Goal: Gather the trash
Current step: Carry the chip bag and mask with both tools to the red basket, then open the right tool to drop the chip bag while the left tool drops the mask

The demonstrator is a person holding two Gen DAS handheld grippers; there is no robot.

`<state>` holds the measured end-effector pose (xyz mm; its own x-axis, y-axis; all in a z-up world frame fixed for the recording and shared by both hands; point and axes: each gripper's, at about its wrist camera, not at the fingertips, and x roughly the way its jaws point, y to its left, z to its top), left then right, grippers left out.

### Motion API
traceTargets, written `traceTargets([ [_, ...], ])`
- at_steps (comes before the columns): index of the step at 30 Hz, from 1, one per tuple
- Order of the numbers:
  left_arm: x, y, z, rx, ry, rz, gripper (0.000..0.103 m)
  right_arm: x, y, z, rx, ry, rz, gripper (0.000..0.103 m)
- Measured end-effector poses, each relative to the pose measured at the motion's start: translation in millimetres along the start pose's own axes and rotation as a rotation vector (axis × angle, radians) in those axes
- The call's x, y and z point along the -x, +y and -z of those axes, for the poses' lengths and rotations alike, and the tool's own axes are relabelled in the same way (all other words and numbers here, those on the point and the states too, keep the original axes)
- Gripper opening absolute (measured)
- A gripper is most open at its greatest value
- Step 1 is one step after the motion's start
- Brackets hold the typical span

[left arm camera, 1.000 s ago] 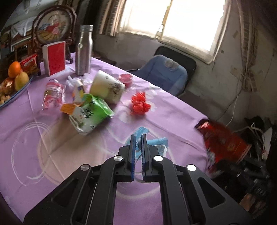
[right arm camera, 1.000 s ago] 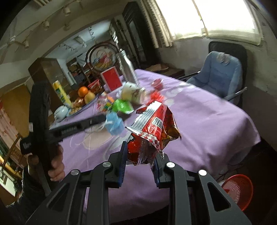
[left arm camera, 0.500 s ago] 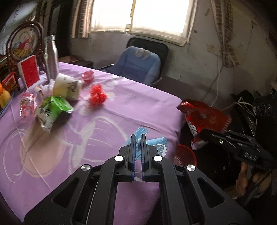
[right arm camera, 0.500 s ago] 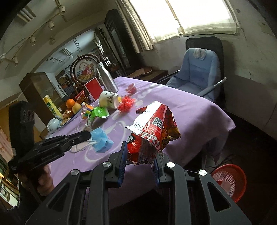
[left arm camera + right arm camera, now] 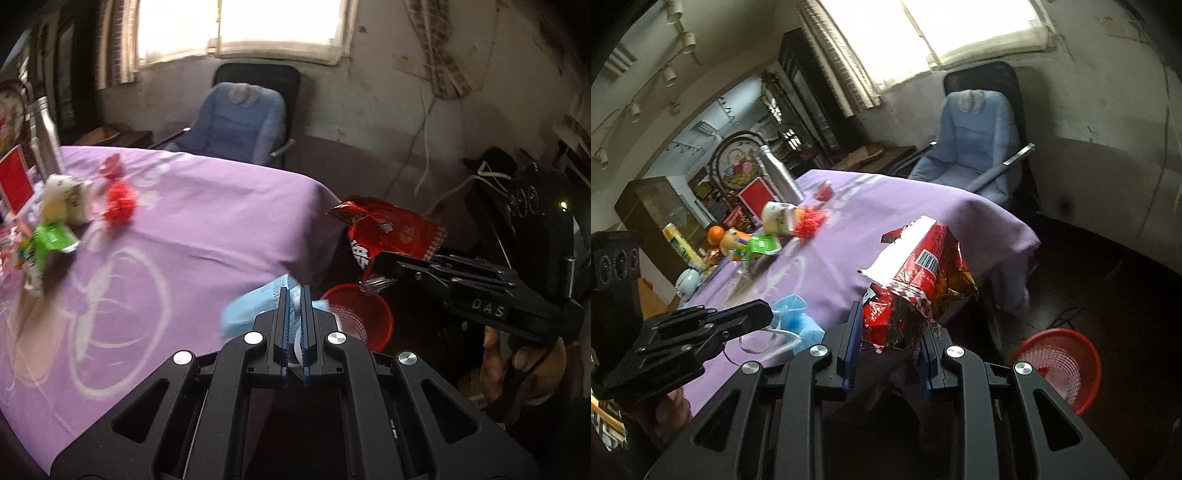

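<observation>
My left gripper (image 5: 294, 295) is shut on a crumpled blue face mask (image 5: 251, 308), held over the table's near edge; the mask also shows in the right wrist view (image 5: 798, 317). My right gripper (image 5: 888, 325) is shut on a red snack bag (image 5: 916, 273), held in the air beside the table; the bag shows in the left wrist view (image 5: 388, 232) above a red mesh bin (image 5: 360, 317). The bin stands on the floor at the lower right of the right wrist view (image 5: 1060, 354). More trash lies on the purple table (image 5: 184, 240): a green packet (image 5: 48, 243), a red crumpled wrapper (image 5: 120, 206), a tipped paper cup (image 5: 66, 199).
A blue-covered chair (image 5: 240, 122) stands behind the table under the window. A steel bottle (image 5: 46, 140) and a red box (image 5: 14, 182) stand at the table's far left, with a fruit plate (image 5: 716, 240) beyond. The floor around the bin is dark.
Both grippers have swung right, off the table toward the floor bin, each still holding its item. The red bin has come closer in both views.
</observation>
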<state>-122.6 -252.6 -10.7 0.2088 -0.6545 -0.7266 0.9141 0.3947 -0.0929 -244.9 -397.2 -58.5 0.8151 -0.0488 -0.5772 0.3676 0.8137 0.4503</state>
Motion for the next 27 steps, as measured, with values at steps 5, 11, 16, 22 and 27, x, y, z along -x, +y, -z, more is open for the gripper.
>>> traceTargets([
  [5, -29.1, -29.6, -3.5, -0.052, 0.047, 0.028, 0.006, 2.7, -40.0, 9.9, -0.065, 0.012, 0.056, 0.026],
  [11, -74.6, -62.2, -3.8, -0.103, 0.135, 0.058, 0.006, 0.6, -101.8, 30.1, -0.192, 0.043, 0.122, 0.026],
  [16, -117.5, -83.6, 2.6, -0.125, 0.218, 0.085, 0.006, -8.4, -143.3, 50.5, -0.259, 0.089, 0.16, 0.026],
  [22, -161.3, -99.4, 8.7, -0.146, 0.277, 0.118, 0.003, -29.5, -185.5, 70.5, -0.339, 0.133, 0.173, 0.025],
  [27, -204.7, -109.4, 11.1, -0.146, 0.353, 0.152, 0.002, -56.8, -222.5, 87.1, -0.403, 0.195, 0.218, 0.025],
])
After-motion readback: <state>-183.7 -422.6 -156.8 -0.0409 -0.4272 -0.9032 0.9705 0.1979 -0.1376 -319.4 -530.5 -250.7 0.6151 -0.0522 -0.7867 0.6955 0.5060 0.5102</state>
